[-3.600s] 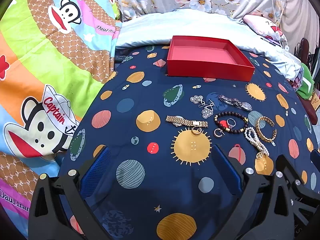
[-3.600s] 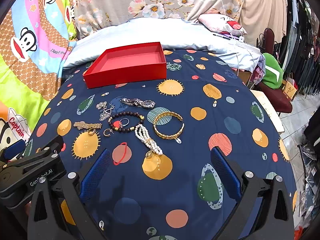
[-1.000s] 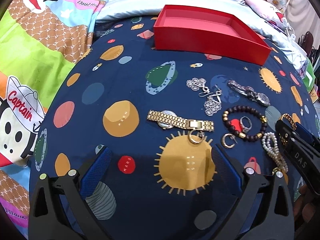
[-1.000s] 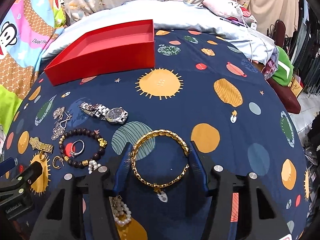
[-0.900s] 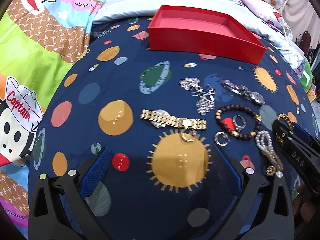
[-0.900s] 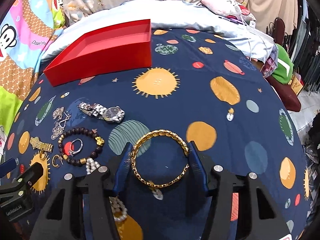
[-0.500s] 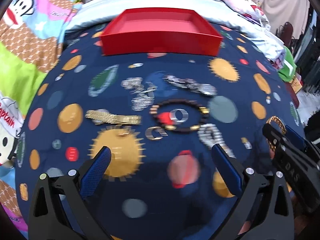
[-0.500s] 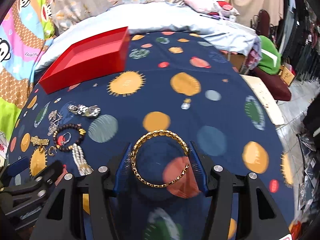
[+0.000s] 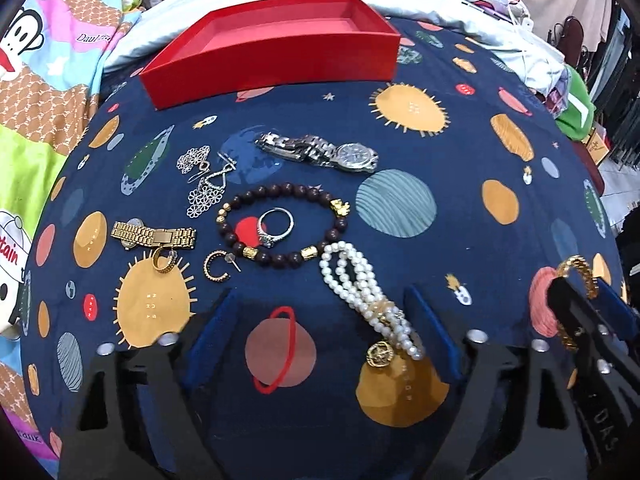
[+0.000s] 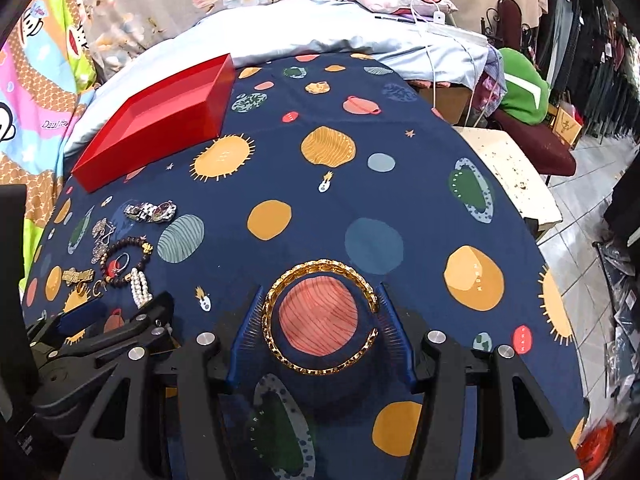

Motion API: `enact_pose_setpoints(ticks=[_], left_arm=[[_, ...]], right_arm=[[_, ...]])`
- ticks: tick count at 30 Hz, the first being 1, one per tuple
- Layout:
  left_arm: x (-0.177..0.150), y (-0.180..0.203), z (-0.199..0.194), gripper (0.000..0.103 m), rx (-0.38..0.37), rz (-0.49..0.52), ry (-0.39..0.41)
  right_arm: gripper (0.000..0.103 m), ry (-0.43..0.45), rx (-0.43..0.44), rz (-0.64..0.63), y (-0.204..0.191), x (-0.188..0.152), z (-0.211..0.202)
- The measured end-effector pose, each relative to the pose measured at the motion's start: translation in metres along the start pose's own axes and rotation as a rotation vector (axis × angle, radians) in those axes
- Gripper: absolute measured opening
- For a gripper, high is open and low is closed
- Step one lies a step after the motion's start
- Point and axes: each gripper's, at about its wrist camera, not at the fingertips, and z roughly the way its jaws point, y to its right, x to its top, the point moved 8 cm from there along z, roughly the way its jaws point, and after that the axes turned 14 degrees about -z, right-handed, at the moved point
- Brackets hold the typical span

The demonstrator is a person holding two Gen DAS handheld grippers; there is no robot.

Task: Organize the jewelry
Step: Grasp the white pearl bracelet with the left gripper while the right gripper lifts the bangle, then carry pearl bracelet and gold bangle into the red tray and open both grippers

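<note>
A white pearl bracelet [image 9: 370, 292] with a gold charm lies on the dark planet-print cloth [image 9: 440, 152], between the blue fingers of my left gripper [image 9: 320, 324] and close to the right one. Its jaws are closing and the pads are not pressing on the pearls. My right gripper [image 10: 320, 320] is shut on a gold chain bangle [image 10: 320, 266], held flat between its pads to the right of the other jewellery. The left wrist view shows that gold chain bangle [image 9: 580, 268] at the far right. An empty red box [image 9: 272, 64] sits at the back.
Beyond the pearls lie a dark bead bracelet [image 9: 288, 190] around a silver ring [image 9: 276, 226], a silver watch [image 9: 320, 152], silver flower earrings [image 9: 204, 184], a gold watch band [image 9: 154, 236] and a gold hoop earring [image 9: 216, 268]. The cloth's right edge drops to a tiled floor [image 10: 600, 168].
My left gripper has slid right, from the gold watch band to over the pearl bracelet, and its fingers have narrowed. The right gripper has carried the gold bangle rightward, away from the other pieces.
</note>
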Motion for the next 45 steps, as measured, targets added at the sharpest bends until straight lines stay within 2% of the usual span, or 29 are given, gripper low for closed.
enact_pose_setpoints(ticks=[5,7,8,12,20,28,33,40,45], left_arm=[[-0.001,0.0,-0.007,0.041,-0.031,0.012,0.006],[-0.002,-0.004,-0.009,0.021,-0.052,-0.003,-0.004],[-0.001,-0.007,-0.01,0.016,-0.068,-0.019,-0.014],[-0.001,-0.018,-0.013,0.015,-0.133,-0.046,-0.051],[0.008,-0.046,-0.036,0.015,-0.156,-0.078,-0.014],[0.043,-0.072,-0.049,0.015,-0.143,-0.118,0.051],[0.074,-0.077,-0.049,0.015,-0.133,-0.106,0.098],[0.139,-0.079,-0.037,0.015,-0.115,-0.109,0.16],[0.188,-0.075,-0.028,0.015,-0.11,-0.099,0.201]], right_arm=[[0.055,-0.001,0.02,-0.01,-0.009,0.0,0.001],[0.055,0.003,0.026,-0.014,-0.013,0.001,0.0],[0.055,0.006,0.029,-0.019,-0.016,0.002,-0.001],[0.055,0.011,0.041,-0.037,-0.027,0.005,-0.002],[0.055,0.039,0.076,-0.098,-0.061,0.017,-0.009],[0.055,0.081,0.146,-0.123,-0.089,0.047,-0.012],[0.055,0.133,0.14,-0.154,-0.103,0.083,-0.011],[0.055,0.198,0.149,-0.186,-0.118,0.141,0.002],[0.055,0.215,0.207,-0.165,-0.122,0.191,0.024]])
